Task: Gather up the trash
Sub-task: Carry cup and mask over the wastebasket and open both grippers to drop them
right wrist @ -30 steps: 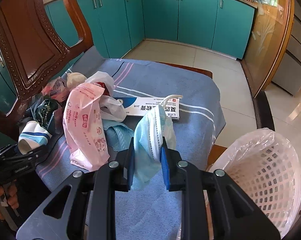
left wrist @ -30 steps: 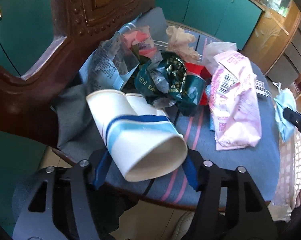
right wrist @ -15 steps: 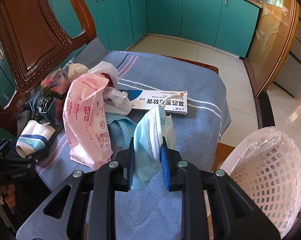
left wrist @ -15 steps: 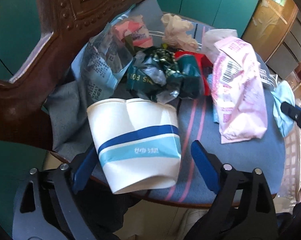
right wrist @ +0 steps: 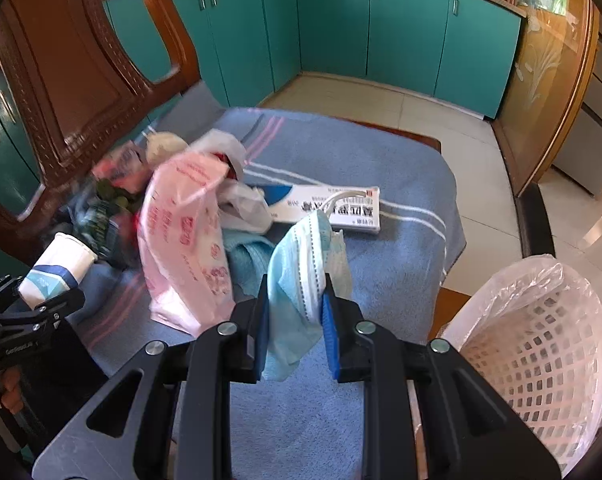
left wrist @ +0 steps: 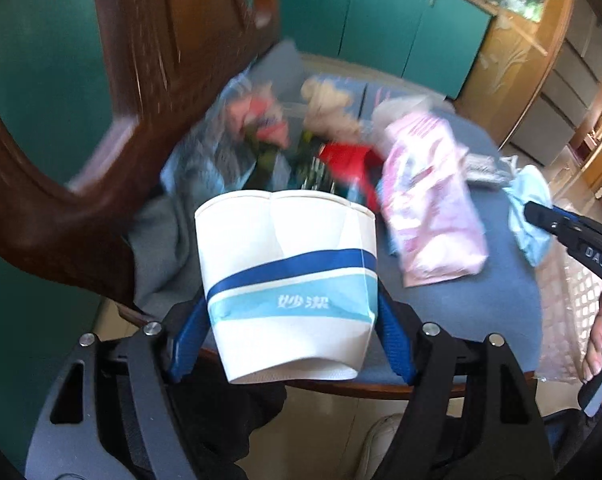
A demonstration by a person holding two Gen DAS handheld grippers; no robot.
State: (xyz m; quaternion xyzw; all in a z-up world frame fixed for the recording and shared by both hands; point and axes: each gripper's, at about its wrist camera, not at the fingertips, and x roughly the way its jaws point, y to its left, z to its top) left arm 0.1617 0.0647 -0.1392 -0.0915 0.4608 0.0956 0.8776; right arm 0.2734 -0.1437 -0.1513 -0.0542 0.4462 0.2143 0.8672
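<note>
Over the chair seat's near edge, the left claw [left wrist: 289,340] pinches a paper cup [left wrist: 287,288], having just narrowed onto it. Right claw [right wrist: 295,320] clamps a face mask [right wrist: 305,264] — the lined basket [right wrist: 541,344] sits just right of it, nearer this hand.

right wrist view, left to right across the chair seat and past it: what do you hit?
paper cup in the left gripper → pink plastic bag → blue face mask in the right gripper → white medicine box → white lined basket
</note>
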